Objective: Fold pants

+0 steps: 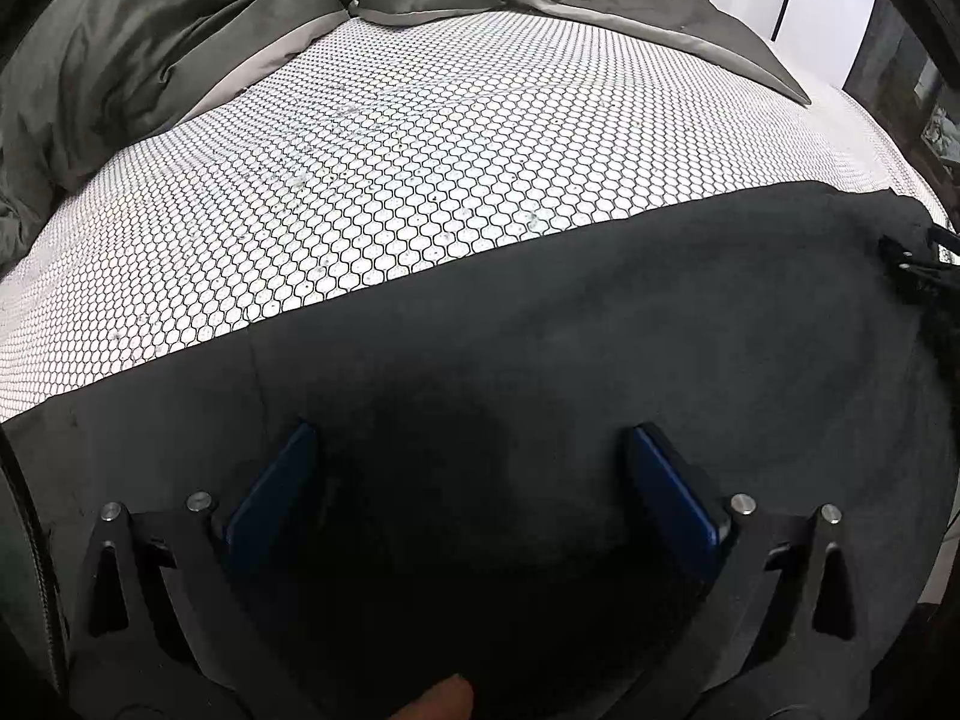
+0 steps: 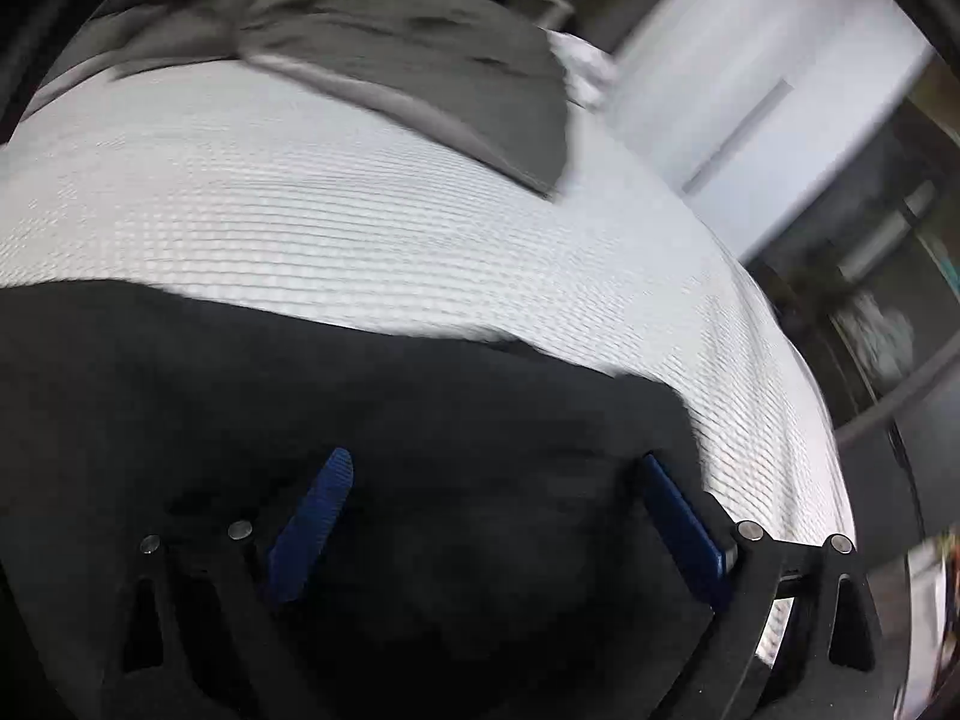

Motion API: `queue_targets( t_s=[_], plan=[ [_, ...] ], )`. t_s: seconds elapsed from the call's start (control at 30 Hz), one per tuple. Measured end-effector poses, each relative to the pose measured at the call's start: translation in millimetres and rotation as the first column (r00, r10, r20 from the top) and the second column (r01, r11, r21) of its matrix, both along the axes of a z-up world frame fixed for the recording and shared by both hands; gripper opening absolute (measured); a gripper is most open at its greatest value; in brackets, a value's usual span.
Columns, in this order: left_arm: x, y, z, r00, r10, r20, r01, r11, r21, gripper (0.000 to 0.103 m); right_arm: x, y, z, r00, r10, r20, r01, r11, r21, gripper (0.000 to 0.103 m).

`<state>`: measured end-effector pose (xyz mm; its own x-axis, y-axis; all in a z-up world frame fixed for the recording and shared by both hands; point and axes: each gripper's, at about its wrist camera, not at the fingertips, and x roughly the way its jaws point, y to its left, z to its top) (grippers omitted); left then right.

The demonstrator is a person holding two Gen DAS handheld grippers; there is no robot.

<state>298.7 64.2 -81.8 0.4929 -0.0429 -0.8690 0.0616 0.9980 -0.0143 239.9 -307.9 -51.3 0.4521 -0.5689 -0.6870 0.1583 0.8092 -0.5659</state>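
I have both hand-held grippers, left (image 1: pixel 468 480) and right (image 2: pixel 492 510), released over the pants (image 1: pixel 600 348) lying flat on the bed (image 1: pixel 420 180). The right view is blurred; closing now risks pinching only 1 layer.

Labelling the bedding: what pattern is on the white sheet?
Black honeycomb mesh on the white sheet, clearest in left wrist view.

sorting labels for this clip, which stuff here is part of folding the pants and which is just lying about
Part of the job:
- dark pants
- left tongs, open
- right tongs, open

Just lying about:
- grey duvet
- honeycomb-patterned bed cover, the work surface
- white wall
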Motion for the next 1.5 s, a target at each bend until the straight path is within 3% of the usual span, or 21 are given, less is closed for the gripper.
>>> queue_targets(
  t_s=[0.1,0.2,0.33,0.47,0.57,0.63,0.77,0.87,0.93,1.0,1.07,1.13,1.23,1.3,1.43,1.5],
  plan=[
    [-7,-3,9,1.0,0.008,0.012,-0.008,1.0,0.02,0.102,-13,-11,13,1.0,0.005,0.019,-0.008,0.992,0.128,0.097],
    [-29,-19,27,0.997,-0.047,0.06,0.049,0.998,-0.032,0.102,-48,0,32,0.996,0.078,0.042,-0.086,0.966,0.242,0.097],
    [-61,-61,34,0.987,-0.136,0.091,0.141,0.988,-0.059,0.102,-90,34,38,0.966,0.248,0.065,-0.252,0.868,0.427,0.097],
    [-82,-111,24,0.965,-0.246,0.087,0.25,0.967,-0.038,0.102,-127,69,26,0.924,0.378,0.053,-0.358,0.808,0.468,0.097],
    [-91,-133,15,0.958,-0.275,0.086,0.277,0.961,-0.011,0.102,-137,77,5,0.919,0.393,-0.016,-0.353,0.844,0.404,0.097],
    [-95,-141,11,0.955,-0.286,0.082,0.288,0.957,-0.02,0.102,-143,66,3,0.931,0.366,-0.013,-0.332,0.858,0.393,0.097],
    [-99,-146,10,0.955,-0.283,0.095,0.286,0.958,-0.025,0.102,-155,22,13,0.98,0.198,0.014,-0.192,0.931,0.312,0.097],
    [-99,-146,8,0.957,-0.277,0.09,0.281,0.959,-0.032,0.102,-156,3,19,0.99,0.128,0.053,-0.139,0.92,0.367,0.097],
    [-99,-145,8,0.957,-0.277,0.091,0.28,0.96,-0.025,0.102,-158,5,24,0.988,0.13,0.081,-0.151,0.923,0.354,0.097],
    [-98,-144,8,0.955,-0.281,0.093,0.284,0.959,-0.021,0.102,-160,5,23,0.99,0.132,0.054,-0.142,0.931,0.337,0.097],
    [-98,-142,7,0.955,-0.283,0.092,0.287,0.958,-0.027,0.102,-157,-12,24,0.993,0.103,0.051,-0.115,0.919,0.377,0.097],
    [-97,-142,6,0.956,-0.282,0.086,0.286,0.958,-0.031,0.102,-167,-35,42,0.994,0.044,0.097,-0.085,0.875,0.477,0.097],
    [-96,-145,6,0.958,-0.276,0.08,0.279,0.96,-0.02,0.103,-194,-70,62,0.983,-0.055,0.173,-0.076,0.741,0.667,0.097],
    [-96,-147,6,0.957,-0.277,0.082,0.279,0.96,-0.014,0.103,-205,-93,57,0.981,-0.115,0.157,-0.049,0.636,0.77,0.097],
    [-94,-149,6,0.959,-0.27,0.08,0.273,0.962,-0.019,0.103,-201,-126,36,0.965,-0.235,0.119,0.016,0.503,0.864,0.097],
    [-94,-149,6,0.96,-0.268,0.081,0.271,0.962,-0.019,0.103,-190,-135,32,0.95,-0.277,0.143,0.003,0.467,0.884,0.092]
  ],
)
